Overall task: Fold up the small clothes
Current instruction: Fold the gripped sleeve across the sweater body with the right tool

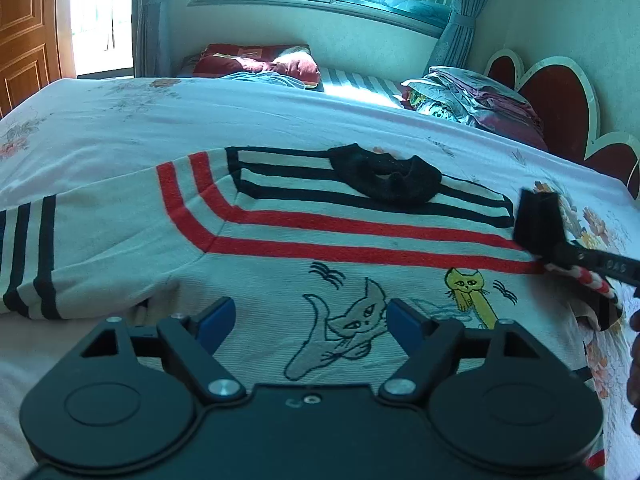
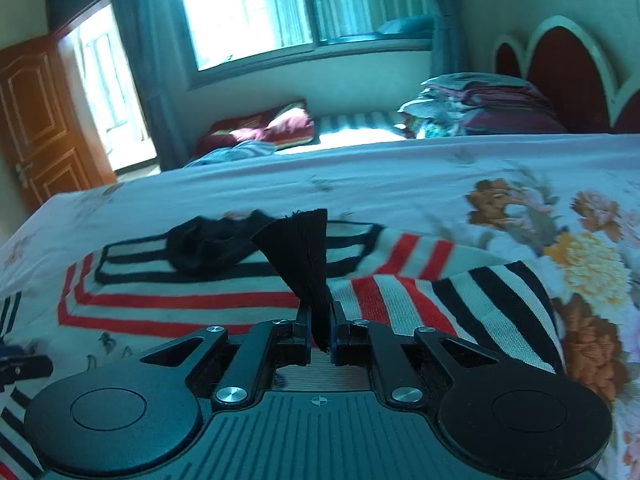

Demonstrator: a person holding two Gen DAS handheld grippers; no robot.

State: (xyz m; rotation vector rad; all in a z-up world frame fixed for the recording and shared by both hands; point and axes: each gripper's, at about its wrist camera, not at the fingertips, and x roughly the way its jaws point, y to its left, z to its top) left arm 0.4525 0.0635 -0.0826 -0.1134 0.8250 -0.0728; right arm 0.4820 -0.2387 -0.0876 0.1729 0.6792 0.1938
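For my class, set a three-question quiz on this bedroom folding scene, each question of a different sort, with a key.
1. True or false: the right hand-held gripper is shut on the black cuff of the sweater.
2. Multiple choice: the left hand-held gripper is A) open above the cat drawing, B) shut on the collar, C) shut on the pillow.
3. Fill in: the sweater lies on a bedsheet printed with ____.

Key: 1 true; 2 A; 3 flowers.
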